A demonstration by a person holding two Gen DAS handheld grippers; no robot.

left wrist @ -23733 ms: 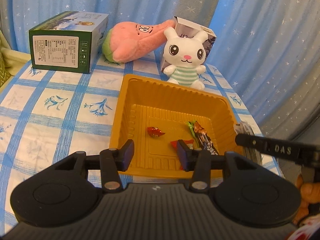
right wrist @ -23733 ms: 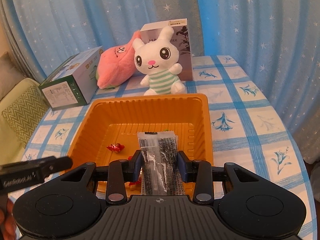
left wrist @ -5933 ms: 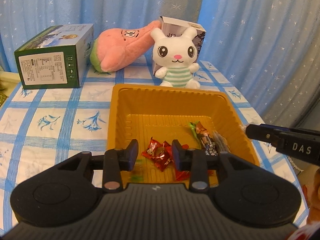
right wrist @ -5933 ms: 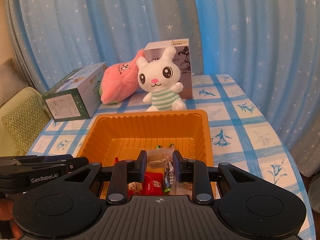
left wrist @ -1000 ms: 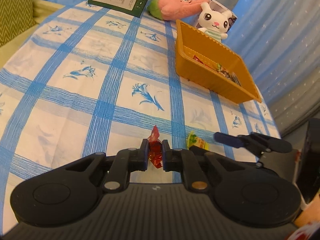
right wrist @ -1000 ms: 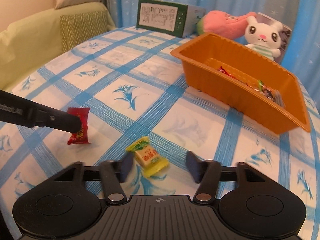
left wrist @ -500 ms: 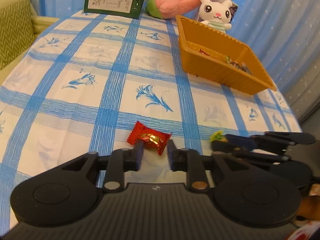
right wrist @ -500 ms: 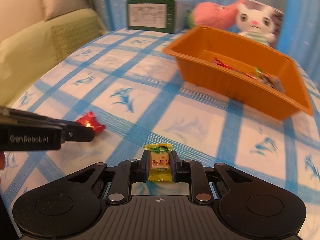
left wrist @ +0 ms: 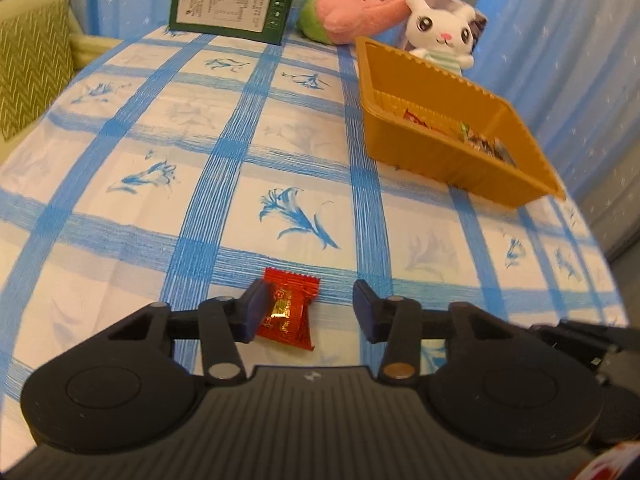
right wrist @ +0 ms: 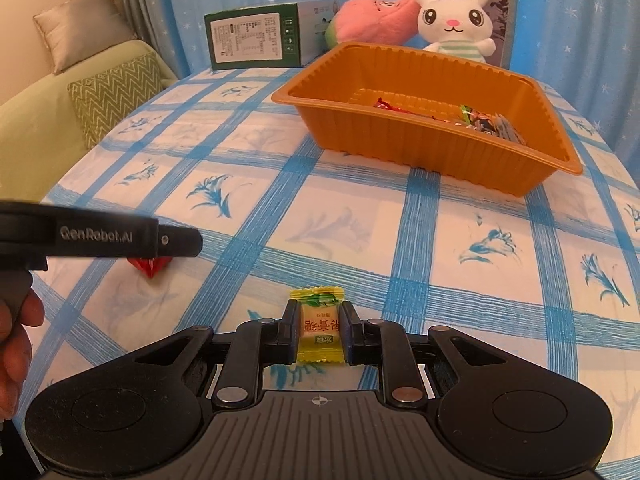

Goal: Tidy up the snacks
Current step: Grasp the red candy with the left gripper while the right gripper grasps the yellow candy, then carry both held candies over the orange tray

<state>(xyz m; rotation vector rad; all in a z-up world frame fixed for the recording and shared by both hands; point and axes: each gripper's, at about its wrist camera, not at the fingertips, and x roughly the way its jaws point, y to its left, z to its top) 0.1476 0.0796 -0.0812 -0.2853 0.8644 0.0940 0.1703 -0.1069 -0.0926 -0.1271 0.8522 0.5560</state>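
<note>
Well in front of the orange tray (right wrist: pixel 420 152), the left gripper (left wrist: pixel 308 308) has just been opening; its jaws stand apart, the red candy (left wrist: pixel 289 314) lying loose on the tablecloth (left wrist: pixel 240 184) against one finger. Rightward, the right gripper (right wrist: pixel 320 330) pinches the yellow candy (right wrist: pixel 319 330). Next, I judge: carry it to that tray.

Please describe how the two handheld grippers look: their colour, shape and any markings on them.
Both are matte black plastic. The left gripper and the right gripper each have a ribbed body, two rounded lobes with circular discs, linkage arms with metal rivets, and flat dark finger pads. The left gripper's side reads "GenRobot.AI" in white. A bare hand holds it; no sleeve shows.
</note>
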